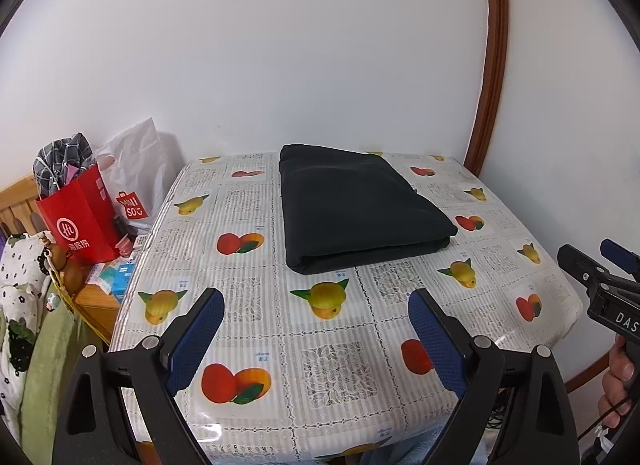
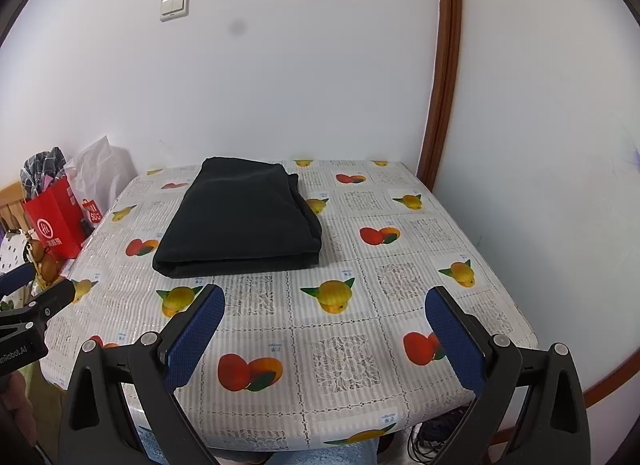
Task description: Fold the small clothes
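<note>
- Left wrist view: the left gripper (image 1: 316, 329) is held above the near part of the table (image 1: 360, 345), its blue-padded jaws spread wide with nothing between them. The folded black garment (image 1: 356, 205) is laid flat on the fruit-patterned tablecloth toward the far side, well apart from the fingers. At the right edge the right gripper (image 1: 600, 261) is partly shown, gripped by a hand (image 1: 620, 385). A red paper bag (image 1: 80, 221) is seen left of the table.
- Right wrist view: the right gripper (image 2: 324, 329) is shown with jaws likewise spread and empty, near the table's front edge. The garment (image 2: 244, 217) lies far and to the left. The left gripper (image 2: 36, 297) is cut off at the left edge; its jaw state cannot be told here.
</note>
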A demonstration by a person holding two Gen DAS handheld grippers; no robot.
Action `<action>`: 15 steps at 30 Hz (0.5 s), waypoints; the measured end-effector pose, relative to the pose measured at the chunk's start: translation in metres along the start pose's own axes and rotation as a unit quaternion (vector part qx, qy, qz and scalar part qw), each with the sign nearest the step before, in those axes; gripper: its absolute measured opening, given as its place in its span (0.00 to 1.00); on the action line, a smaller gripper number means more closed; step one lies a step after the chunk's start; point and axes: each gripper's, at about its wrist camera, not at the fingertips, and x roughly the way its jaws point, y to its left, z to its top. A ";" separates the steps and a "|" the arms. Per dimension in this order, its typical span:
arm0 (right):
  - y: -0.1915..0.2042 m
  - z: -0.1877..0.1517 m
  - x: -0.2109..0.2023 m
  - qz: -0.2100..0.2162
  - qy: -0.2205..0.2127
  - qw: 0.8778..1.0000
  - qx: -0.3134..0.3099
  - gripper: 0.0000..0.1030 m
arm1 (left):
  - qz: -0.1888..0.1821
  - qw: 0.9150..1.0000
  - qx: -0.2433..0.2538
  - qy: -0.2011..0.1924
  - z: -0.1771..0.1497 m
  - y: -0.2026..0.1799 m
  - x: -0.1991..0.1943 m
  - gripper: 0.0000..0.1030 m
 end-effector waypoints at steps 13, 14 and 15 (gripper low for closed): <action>-0.004 0.000 -0.002 -0.003 -0.002 1.000 0.002 0.96 | 0.004 1.000 0.004 -0.001 0.001 -0.001 -0.002 0.91; -0.004 0.000 -0.002 -0.002 -0.003 1.000 0.003 0.96 | 0.004 1.000 0.004 -0.001 0.001 -0.001 -0.002 0.91; -0.004 0.000 -0.002 -0.002 -0.003 1.000 0.003 0.96 | 0.004 1.000 0.003 -0.001 0.001 0.000 -0.003 0.91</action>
